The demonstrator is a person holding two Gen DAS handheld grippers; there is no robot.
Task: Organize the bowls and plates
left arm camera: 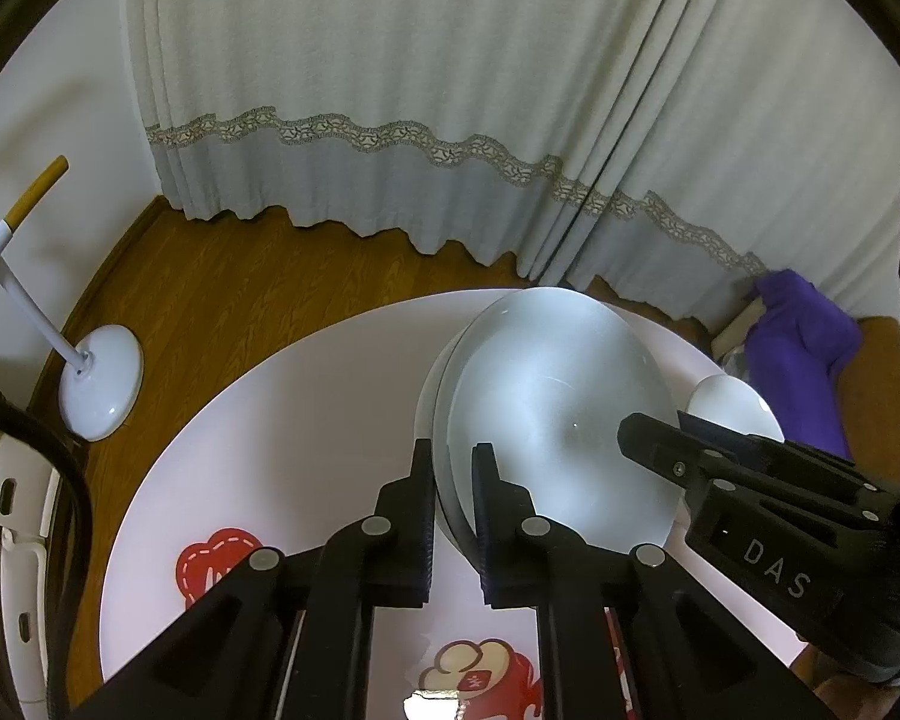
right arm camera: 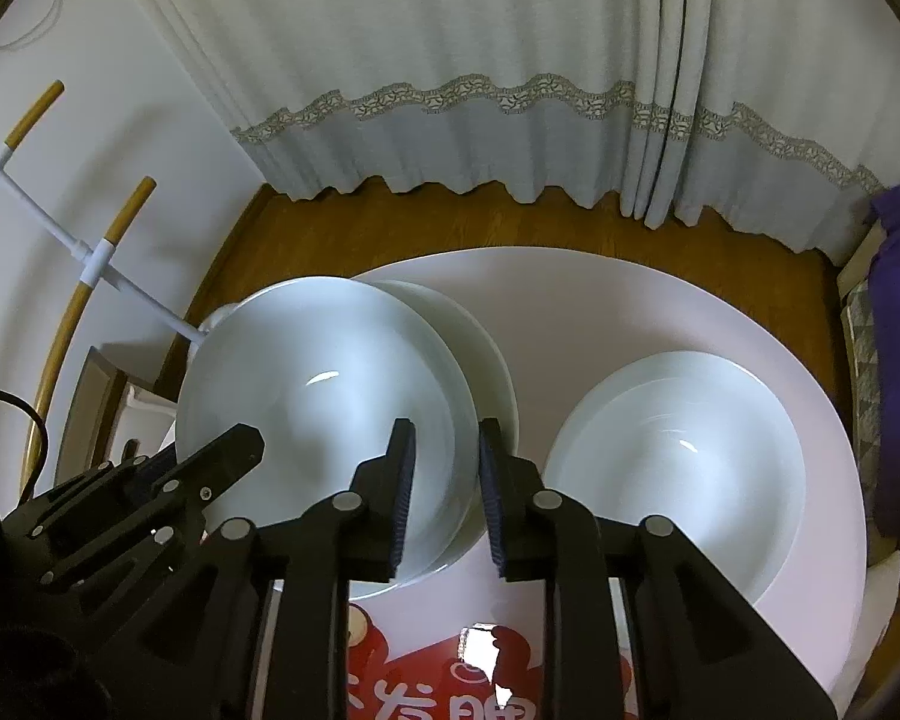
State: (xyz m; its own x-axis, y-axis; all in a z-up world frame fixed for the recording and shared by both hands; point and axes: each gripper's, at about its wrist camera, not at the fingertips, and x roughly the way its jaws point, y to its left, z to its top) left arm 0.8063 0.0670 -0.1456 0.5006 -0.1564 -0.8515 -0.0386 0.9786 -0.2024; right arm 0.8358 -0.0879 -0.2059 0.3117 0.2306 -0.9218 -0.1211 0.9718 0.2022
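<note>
Left gripper (left arm camera: 453,516) jaws pinch the stacked plates' (right arm camera: 324,396) rim; right gripper (right arm camera: 447,498) jaws straddle it slackly, bowl (right arm camera: 678,450) beside.

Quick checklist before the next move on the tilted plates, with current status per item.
1. Left gripper clamped on the tilted plate rim: ok.
2. Right gripper off that rim: cannot tell; its jaws stand apart with the rim between them.
3. Second plate behind it free of the left grip: cannot tell.
4. Dish stack lying flat on the table: ok.
5. Bare table between tilted plate and dish stack: ok.
</note>
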